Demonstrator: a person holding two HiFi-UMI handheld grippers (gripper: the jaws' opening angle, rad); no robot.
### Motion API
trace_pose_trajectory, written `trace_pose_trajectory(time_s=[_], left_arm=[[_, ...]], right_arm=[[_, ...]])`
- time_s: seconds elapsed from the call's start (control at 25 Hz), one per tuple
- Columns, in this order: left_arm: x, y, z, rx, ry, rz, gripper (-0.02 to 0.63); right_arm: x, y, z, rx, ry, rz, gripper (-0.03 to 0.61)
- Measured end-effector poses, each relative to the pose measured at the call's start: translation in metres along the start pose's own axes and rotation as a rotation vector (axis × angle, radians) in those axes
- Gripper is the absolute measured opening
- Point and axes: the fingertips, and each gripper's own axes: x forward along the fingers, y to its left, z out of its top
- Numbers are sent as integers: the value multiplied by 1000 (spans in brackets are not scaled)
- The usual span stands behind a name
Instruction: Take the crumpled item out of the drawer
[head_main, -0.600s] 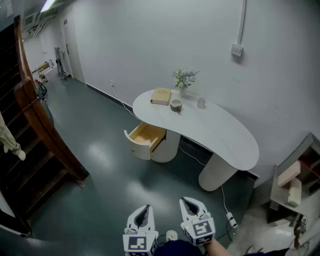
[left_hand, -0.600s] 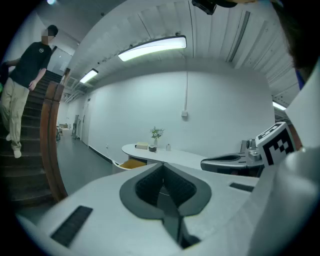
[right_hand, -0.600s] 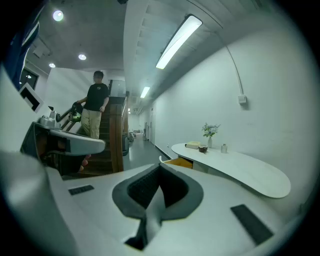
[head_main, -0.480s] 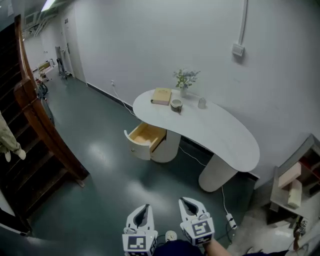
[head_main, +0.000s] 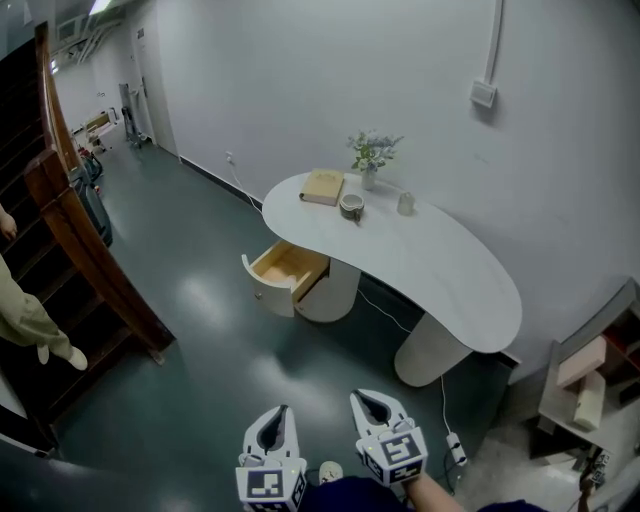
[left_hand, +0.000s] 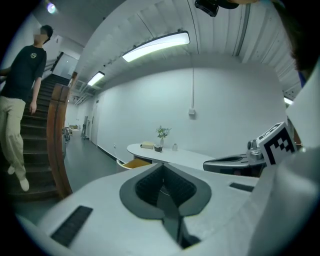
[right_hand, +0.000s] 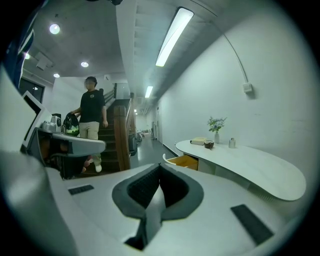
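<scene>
No words or numbers can be read anywhere. The cubes on the left tongs (head_main: 279, 415) and right tongs (head_main: 362, 402) bear only black-and-white square code patterns, no letters. The book (head_main: 322, 187) on the counter (head_main: 440, 270) shows a plain cover. A round emblem on the shirt (left_hand: 29, 70) of the person on the stairs is too small to read.

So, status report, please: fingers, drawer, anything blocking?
Left gripper and right gripper shut, empty. Drawer open under the desk, far off; crumpled item not visible. Person far left, off the path.
</scene>
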Motion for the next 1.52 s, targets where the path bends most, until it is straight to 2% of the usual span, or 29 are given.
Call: trace_pose_trajectory(time_s=[0.36, 0.56, 0.84, 1.16, 1.52], left_arm=[[34, -16, -2, 28, 18, -19, 5], [56, 1, 0, 40, 31, -55, 5], [106, 40, 17, 39, 27, -116, 5], [161, 109, 32, 43, 37, -153, 5], [198, 159, 45, 76, 53, -223, 5]], right_arm=[[15, -18, -19, 7, 52, 74, 8], [34, -27, -21, 14, 65, 14, 8], [87, -38, 2, 30, 60, -41, 8], [158, -32, 26, 36, 67, -88, 8], [212, -27, 32, 94, 71, -162, 8]])
